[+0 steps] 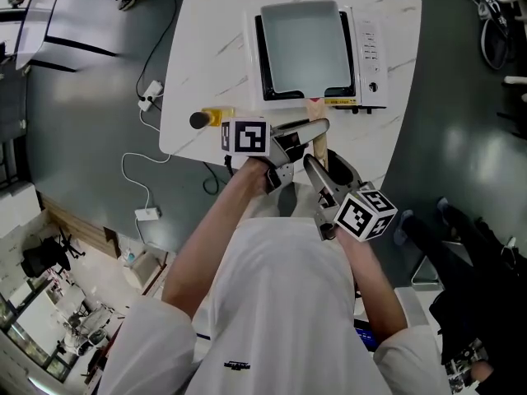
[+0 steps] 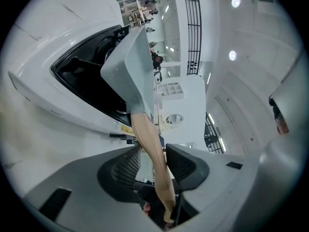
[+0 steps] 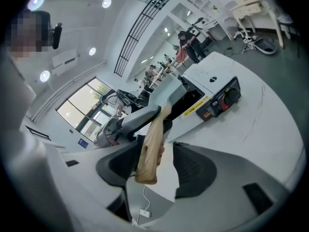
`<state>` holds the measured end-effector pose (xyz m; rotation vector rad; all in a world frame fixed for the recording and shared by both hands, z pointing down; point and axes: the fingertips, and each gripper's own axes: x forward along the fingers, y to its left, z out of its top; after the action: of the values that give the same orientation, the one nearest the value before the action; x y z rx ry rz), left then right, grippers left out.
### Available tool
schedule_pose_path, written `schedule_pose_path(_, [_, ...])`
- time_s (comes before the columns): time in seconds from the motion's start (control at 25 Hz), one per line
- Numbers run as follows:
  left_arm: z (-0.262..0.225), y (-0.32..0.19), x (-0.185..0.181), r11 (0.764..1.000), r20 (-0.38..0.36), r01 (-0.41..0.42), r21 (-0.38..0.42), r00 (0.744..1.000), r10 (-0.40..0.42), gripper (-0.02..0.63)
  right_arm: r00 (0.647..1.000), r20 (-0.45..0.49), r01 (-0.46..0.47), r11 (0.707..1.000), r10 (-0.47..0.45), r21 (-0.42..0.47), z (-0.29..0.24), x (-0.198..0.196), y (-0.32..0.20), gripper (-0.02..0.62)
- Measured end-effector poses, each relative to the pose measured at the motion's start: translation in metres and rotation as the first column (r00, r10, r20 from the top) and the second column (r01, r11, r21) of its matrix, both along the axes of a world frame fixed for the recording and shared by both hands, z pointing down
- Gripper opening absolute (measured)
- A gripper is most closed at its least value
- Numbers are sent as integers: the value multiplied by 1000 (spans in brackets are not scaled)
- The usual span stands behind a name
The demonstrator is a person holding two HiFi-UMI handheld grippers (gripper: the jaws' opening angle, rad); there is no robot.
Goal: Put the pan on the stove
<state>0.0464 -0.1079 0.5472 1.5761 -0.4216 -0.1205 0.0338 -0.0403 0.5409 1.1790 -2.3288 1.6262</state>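
Observation:
A square grey pan [image 1: 305, 48] sits on the white stove [image 1: 366, 56] at the far side of the white table [image 1: 206, 39]. Its wooden handle [image 1: 318, 142] points back toward me. My left gripper [image 1: 317, 130] reaches in from the left and stands open, with the handle [image 2: 154, 153] running between its jaws and a gap on the left side. My right gripper [image 1: 325, 167] is open around the handle's end [image 3: 150, 149], which lies near the left pad with wide room on the right. The left gripper view shows the pan [image 2: 133, 62] resting on the stove [image 2: 58, 57].
A yellow and black object [image 1: 210, 119] lies at the table's near left edge. A white adapter [image 1: 151, 95] and cable [image 1: 148, 212] hang off to the left over the grey floor. The stove's control panel [image 3: 219, 103] faces right. Dark gear [image 1: 469, 270] lies on the floor at right.

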Motion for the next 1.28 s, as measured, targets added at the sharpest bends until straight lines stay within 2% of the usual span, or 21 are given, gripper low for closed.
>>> schedule_pose_path(0.16, [4,6,-8,999,79,-27,21,997,26,246,998,29,-60,998,60,9,-9,18,-1,233])
schedule_pose_path(0.24, [0,10,-15,999,109,-31,38,994,27,250,997,8,-74,997,74,30,-16,29,-3,236])
schedule_pose_path(0.28, [-3,13,-19,998,130,-31,50,991,24,250,997,-4,-78,996,78,43,-20,34,-4,258])
schedule_pose_path(0.36, [-11,16,-29,995,197,-35,97,980,15,250,996,-27,-81,994,83,74,-31,43,-7,258])
schedule_pose_path(0.44, [-21,18,-41,977,326,-60,204,945,-10,236,995,-51,-76,990,82,119,-45,49,-11,258])
schedule_pose_path(0.52, [-35,20,-52,941,454,-102,324,889,-60,173,995,-63,-72,984,83,164,-61,51,-16,258])
schedule_pose_path(0.6, [-57,23,-59,906,508,-120,406,854,-115,127,995,-53,-72,977,84,201,-77,50,-21,258])
schedule_pose_path(0.68, [-80,24,-65,876,531,-117,468,830,-173,70,996,-54,-60,969,75,239,-94,48,-26,255])
schedule_pose_path(0.76, [-101,24,-70,846,561,-118,521,793,-235,1,996,-71,-36,958,59,286,-113,47,-32,245])
schedule_pose_path(0.84, [-121,25,-73,816,577,-122,565,766,-285,0,993,-105,-12,940,50,341,-131,47,-37,215])
schedule_pose_path(1.0, [-158,27,-80,763,556,-107,638,749,-360,0,973,-215,24,896,80,442,-164,56,-47,169])
schedule_pose_path(1.08, [-174,28,-86,741,541,-87,666,740,-399,0,960,-258,35,872,106,488,-180,61,-50,110])
schedule_pose_path(1.16, [-189,29,-92,722,521,-61,689,735,-435,0,947,-293,45,850,130,525,-193,64,-52,61])
schedule_pose_path(1.28, [-203,31,-97,702,500,-34,712,726,-472,0,928,-339,68,827,153,559,-206,68,-46,31])
